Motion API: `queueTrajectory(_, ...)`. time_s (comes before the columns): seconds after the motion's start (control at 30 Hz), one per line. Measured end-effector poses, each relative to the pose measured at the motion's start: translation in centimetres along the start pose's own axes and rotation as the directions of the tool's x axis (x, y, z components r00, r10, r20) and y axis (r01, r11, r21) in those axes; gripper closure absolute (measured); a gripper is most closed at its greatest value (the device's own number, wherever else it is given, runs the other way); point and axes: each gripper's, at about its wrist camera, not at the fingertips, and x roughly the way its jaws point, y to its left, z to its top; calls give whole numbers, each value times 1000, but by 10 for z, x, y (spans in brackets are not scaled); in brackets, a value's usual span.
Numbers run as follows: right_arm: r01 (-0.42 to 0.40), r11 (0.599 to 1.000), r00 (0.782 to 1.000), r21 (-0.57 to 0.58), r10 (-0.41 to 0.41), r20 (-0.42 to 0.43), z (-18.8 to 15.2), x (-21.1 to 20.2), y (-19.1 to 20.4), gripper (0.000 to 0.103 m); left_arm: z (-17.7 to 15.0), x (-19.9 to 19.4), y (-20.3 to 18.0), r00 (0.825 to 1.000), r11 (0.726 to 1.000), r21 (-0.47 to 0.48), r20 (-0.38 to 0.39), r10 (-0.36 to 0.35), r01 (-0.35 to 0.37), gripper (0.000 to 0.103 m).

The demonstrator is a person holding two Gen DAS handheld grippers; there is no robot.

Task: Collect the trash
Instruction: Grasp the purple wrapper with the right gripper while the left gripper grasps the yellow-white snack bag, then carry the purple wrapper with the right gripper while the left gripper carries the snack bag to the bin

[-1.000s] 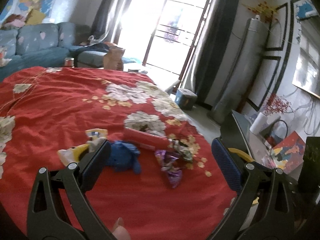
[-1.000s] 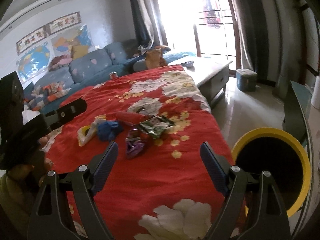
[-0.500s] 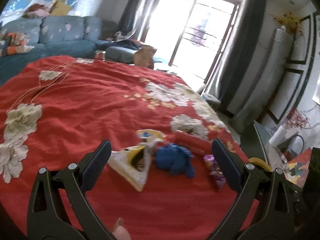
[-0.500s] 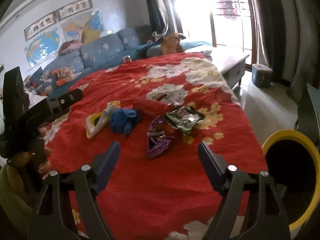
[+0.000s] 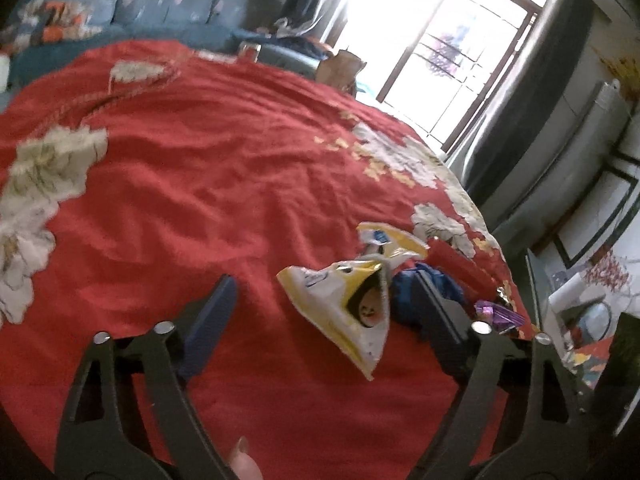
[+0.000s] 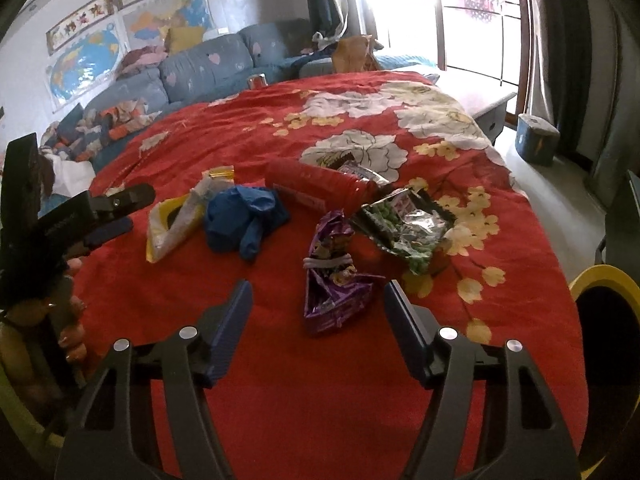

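Left tool (image 5: 324, 320), spread wide, frames the yellow wrapper (image 5: 344, 304) between its fingers.

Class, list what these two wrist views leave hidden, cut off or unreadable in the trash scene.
1. Yellow-rimmed bin: right wrist view, cut off by the frame edge; its inside is dark.
2. Blue glove: left wrist view, partly hidden by the yellow wrapper and a gripper finger.
3. Purple wrapper: print too blurred to read.

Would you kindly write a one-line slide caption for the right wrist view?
Open right gripper poised over a purple wrapper among snack litter on a red floral cloth, yellow-rimmed bin alongside.
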Motion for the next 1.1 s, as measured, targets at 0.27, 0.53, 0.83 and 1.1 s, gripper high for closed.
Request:
queueTrajectory(0.27, 4, 1000, 999, 9, -4, -44, 1, 20, -1, 57, -1, 14, 7, 995, 995, -52, -56, -87, 85, 36)
queueTrajectory(0.53, -23, 999, 999, 26, 24, -32, -2, 20, -3, 71, -4, 18, 1, 991, 995, -37, -86, -98, 95, 67)
queueTrajectory(0.83, -64, 997, 998, 43, 65, -21, -11, 7, 0, 72, -6, 17, 5, 989, 991, -60, -84, -122, 117, 82)
queueTrajectory(1.1, -83, 997, 996, 9, 83, -18, -21, -5, 9, 73, -3, -1, 0, 992, 992, -30, -33, -123, 122, 84)
